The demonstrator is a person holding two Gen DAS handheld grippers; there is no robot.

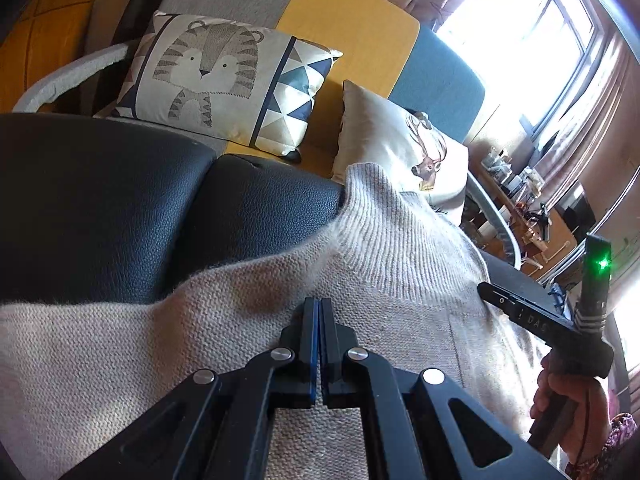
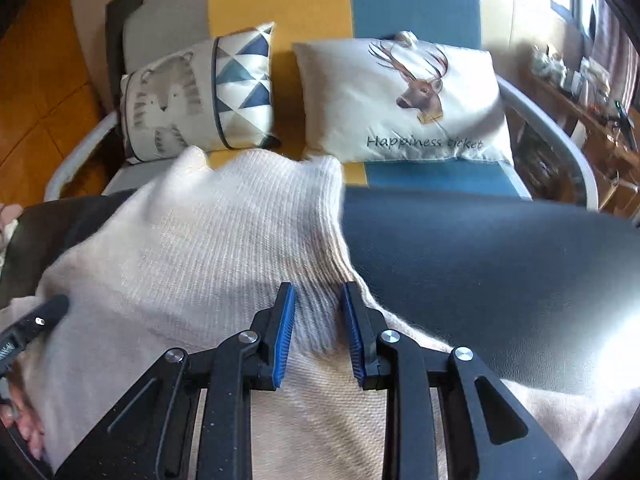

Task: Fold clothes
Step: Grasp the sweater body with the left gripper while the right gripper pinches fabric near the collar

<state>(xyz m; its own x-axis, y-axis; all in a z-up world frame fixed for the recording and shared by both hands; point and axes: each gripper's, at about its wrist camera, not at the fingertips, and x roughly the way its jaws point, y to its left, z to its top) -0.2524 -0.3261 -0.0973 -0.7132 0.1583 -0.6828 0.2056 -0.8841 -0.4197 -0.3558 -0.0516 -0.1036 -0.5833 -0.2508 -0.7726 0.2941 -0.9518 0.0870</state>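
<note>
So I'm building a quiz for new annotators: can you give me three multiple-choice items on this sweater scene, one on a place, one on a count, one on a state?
1. Where does the beige sweater lie?
A. On the black leather surface
B. On the wooden floor
C. Over the window sill

2. How many printed cushions stand on the sofa behind?
A. One
B. Two
C. Four

3. How do the jaws of the right hand-held gripper stand?
A. Pressed fully together
B. Apart, over ribbed knit
C. Clamped on a cushion

Answers:
1 A: dark leather shows on both sides of the knit.
2 B: a tiger cushion and a deer cushion.
3 B: a gap shows between the blue pads.
</note>
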